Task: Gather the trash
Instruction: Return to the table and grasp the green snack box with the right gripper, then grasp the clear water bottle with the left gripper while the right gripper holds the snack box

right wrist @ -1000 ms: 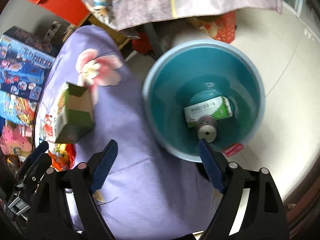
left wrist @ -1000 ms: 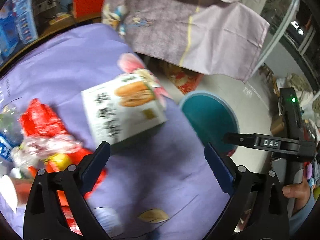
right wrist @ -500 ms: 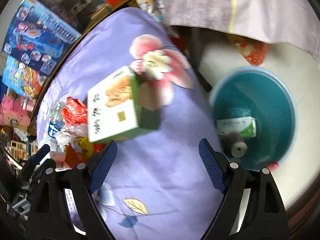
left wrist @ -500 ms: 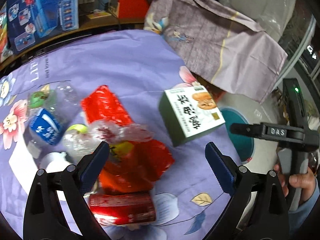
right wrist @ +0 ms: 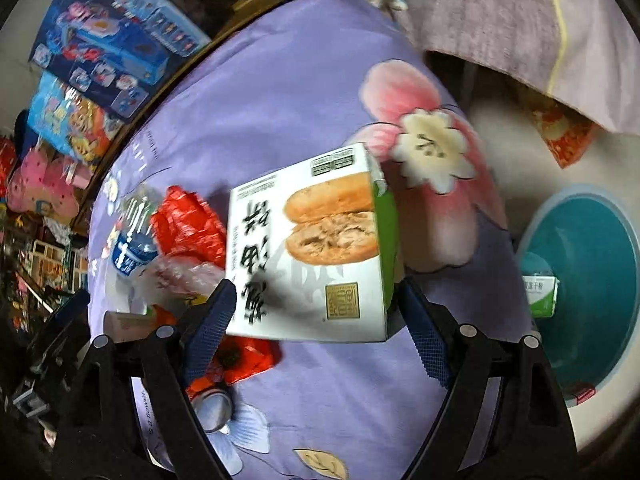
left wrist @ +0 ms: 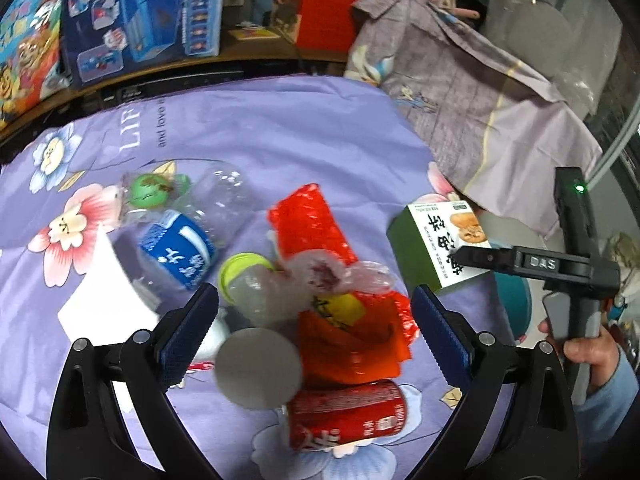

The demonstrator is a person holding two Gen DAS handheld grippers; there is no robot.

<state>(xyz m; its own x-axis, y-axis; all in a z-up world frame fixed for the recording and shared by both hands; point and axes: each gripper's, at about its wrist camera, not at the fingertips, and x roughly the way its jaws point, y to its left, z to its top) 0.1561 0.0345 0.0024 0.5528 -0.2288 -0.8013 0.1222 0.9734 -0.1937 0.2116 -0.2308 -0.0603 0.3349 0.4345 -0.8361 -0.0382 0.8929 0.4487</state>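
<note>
Trash [left wrist: 340, 308] lies beneath both downward-tilted hand-held grippers: left [left wrist: 316, 320] spread, right [right wrist: 316, 316] closing around box [right wrist: 308, 252].

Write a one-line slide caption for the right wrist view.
Right gripper, jaws closing, straddles a snack box on the purple cloth; teal bin waits beside.

My left gripper [left wrist: 314, 320]: black arms, blue ribbed pads, silver screws. At lower right, my hand [left wrist: 580, 346] wears a blue sleeve [left wrist: 608, 396].
</note>
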